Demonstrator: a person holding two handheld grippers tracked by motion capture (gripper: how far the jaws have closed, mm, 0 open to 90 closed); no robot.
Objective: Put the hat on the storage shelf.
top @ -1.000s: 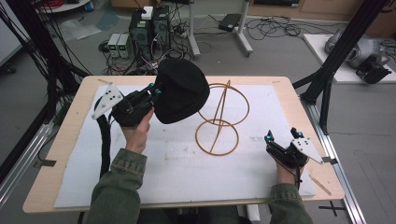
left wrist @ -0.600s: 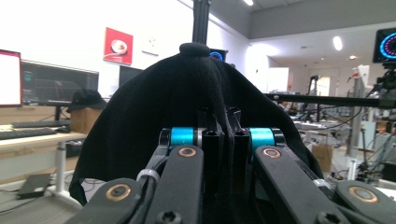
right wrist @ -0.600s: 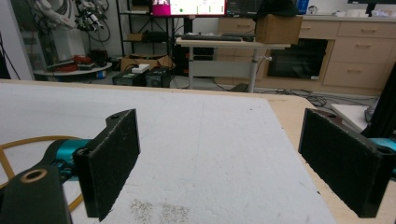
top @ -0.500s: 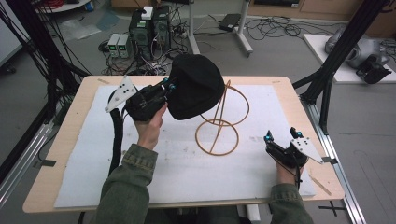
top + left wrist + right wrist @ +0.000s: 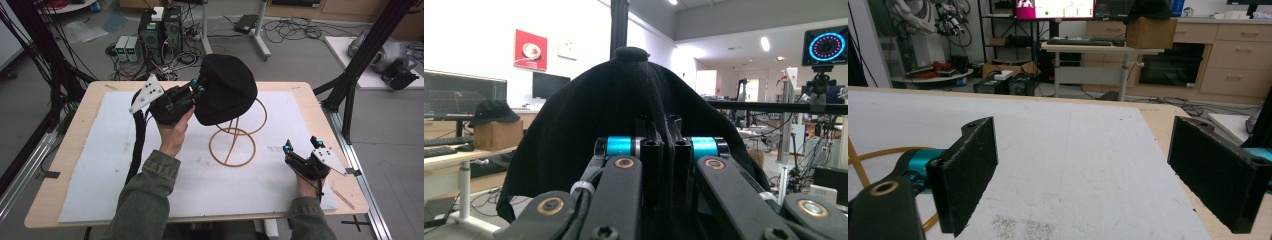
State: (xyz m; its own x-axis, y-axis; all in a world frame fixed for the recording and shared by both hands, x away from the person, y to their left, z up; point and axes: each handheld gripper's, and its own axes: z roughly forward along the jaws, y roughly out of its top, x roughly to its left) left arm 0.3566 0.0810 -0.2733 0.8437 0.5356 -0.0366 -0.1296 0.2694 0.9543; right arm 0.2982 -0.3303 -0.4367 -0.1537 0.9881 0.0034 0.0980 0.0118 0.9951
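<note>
A black cap (image 5: 225,90) hangs in the air over the top ring of a tan wire hat stand (image 5: 235,147), which stands on the white mat. My left gripper (image 5: 197,89) is shut on the cap's edge from the left. In the left gripper view the jaws (image 5: 664,132) pinch a fold of the cap's cloth (image 5: 574,130). At the mat's right edge my right gripper (image 5: 300,143) rests low, open with nothing between its pads (image 5: 970,170). A curve of the stand's wire base (image 5: 878,152) runs to the left of that gripper.
A white mat (image 5: 100,150) covers most of the wooden table (image 5: 80,105). Black frame posts (image 5: 350,85) rise at the table's right and left sides. Computers and cables (image 5: 155,35) sit on the floor beyond the far edge.
My left gripper has carried the cap to the right and upward, from beside the stand to over its top. The right gripper has stayed where it was.
</note>
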